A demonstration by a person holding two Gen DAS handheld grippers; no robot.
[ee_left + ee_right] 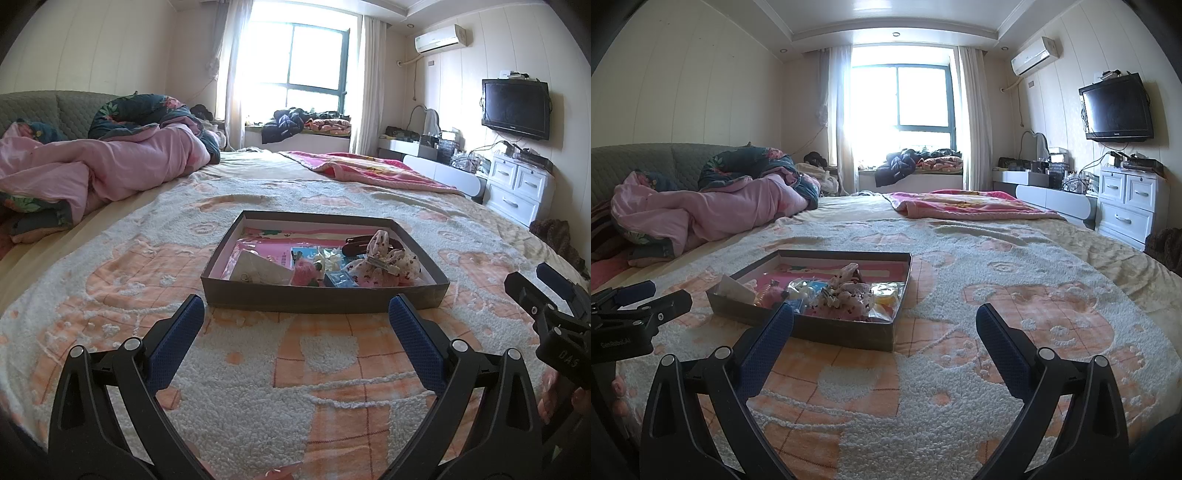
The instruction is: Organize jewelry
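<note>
grey cardboard, shallow and rectangular, makes up the one open box tray point(325, 295) that sits on the cream-and-orange fleece blanket point(295, 387) covering the bed; every piece of jewelry in view lies inside that tray. both hand-held grippers are on the near side of the tray, above the blanket. the left gripper point(295, 332) has its blue-padded fingers spread wide with nothing between them, just short of the tray's near wall. the right gripper point(884, 336) is likewise released and empty, near the tray's right corner.

counted inside the tray: one floral fabric bow hair clip point(384, 264) toward its right side, one dark brown hair clip point(364, 243) behind the bow, one fluffy pink pompom piece point(304, 271) near the middle, one small blue plastic case point(341, 279) against the near wall, one white paper card point(260, 273) at the left, and one clear packet with something yellow point(886, 295) at the far right. smaller bits in the middle are too jumbled to count.

as a judgement, the scene fits either pieces waiting to be sorted or pieces already gathered in; the pictures do not settle which. any pick would call for a narrow, careful pinch, since the items overlap.
</note>
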